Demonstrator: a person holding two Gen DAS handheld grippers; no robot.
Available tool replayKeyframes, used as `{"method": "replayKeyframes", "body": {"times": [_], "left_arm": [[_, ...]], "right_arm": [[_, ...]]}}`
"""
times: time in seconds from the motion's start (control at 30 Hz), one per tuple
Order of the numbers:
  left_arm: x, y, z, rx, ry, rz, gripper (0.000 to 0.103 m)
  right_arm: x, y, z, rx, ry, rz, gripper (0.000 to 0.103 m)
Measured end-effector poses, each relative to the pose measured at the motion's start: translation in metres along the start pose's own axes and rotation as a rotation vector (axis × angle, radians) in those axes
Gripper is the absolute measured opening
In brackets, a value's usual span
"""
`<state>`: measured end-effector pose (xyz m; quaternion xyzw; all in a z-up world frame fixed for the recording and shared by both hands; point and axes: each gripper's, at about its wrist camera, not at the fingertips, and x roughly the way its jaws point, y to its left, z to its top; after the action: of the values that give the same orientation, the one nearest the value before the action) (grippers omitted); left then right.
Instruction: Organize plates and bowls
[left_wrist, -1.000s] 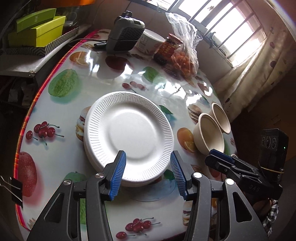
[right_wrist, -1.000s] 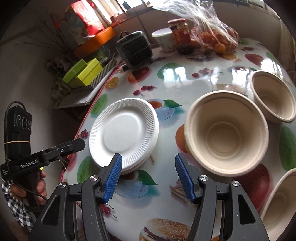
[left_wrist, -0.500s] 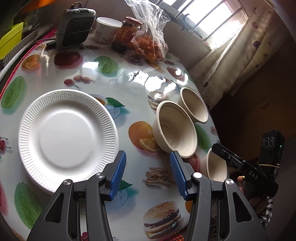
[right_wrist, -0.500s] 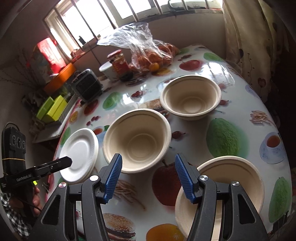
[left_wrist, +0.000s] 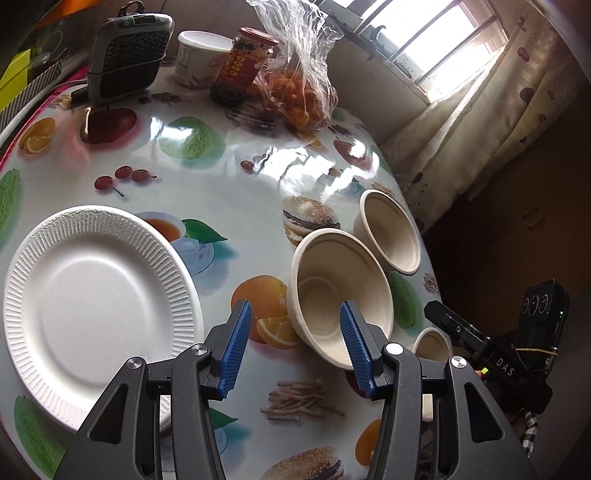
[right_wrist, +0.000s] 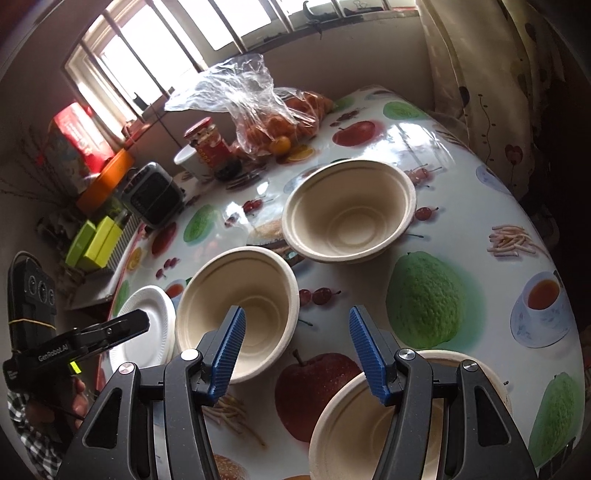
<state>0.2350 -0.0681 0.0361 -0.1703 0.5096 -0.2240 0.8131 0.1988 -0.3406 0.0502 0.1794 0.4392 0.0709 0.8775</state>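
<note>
Stack of white ribbed foam plates (left_wrist: 96, 317) at worktop's left edge, already nested: judged sorted. Left tool (left_wrist: 295, 343) released, grasping nothing, hovering between plates and middle beige pulp bowl (left_wrist: 340, 295), likely lining up on its rim. Far beige pulp bowl (right_wrist: 349, 210) separate, upright, unstacked. Right tool (right_wrist: 297, 350) released, empty, above near beige pulp bowl (right_wrist: 354, 428) at front edge. Bowls matte, moulded-fibre, shallow-ridged inside, clean. Glossy fruit-print worktop (right_wrist: 461, 177) slippery by look.

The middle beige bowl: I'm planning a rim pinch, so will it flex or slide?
The middle beige bowl looks like thin moulded pulp, so probably light with a rim that flexes. The tablecloth is glossy, so a nudge likely slides it. Its wide, low shape suggests it won't tip.
</note>
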Motion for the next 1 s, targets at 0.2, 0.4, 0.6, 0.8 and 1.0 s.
{"method": "replayKeyframes", "body": {"times": [0.2, 0.4, 0.6, 0.8, 1.0], "left_arm": [[0.013, -0.003, 0.008, 0.025, -0.004, 0.040, 0.051], [0.027, -0.010, 0.008, 0.083, 0.018, 0.090, 0.051], [0.031, -0.011, 0.007, 0.117, 0.023, 0.114, 0.051], [0.032, -0.012, 0.008, 0.121, 0.021, 0.107, 0.051], [0.034, -0.014, 0.007, 0.125, 0.019, 0.108, 0.039]], "right_arm": [[0.014, 0.002, -0.003, -0.026, 0.025, -0.017, 0.059], [0.027, 0.003, -0.008, -0.061, 0.047, -0.056, 0.054], [0.034, 0.004, -0.010, -0.065, 0.052, -0.039, 0.046], [0.036, 0.012, -0.011, -0.095, 0.049, -0.048, 0.037], [0.038, 0.016, -0.011, -0.110, 0.051, -0.046, 0.034]]}}
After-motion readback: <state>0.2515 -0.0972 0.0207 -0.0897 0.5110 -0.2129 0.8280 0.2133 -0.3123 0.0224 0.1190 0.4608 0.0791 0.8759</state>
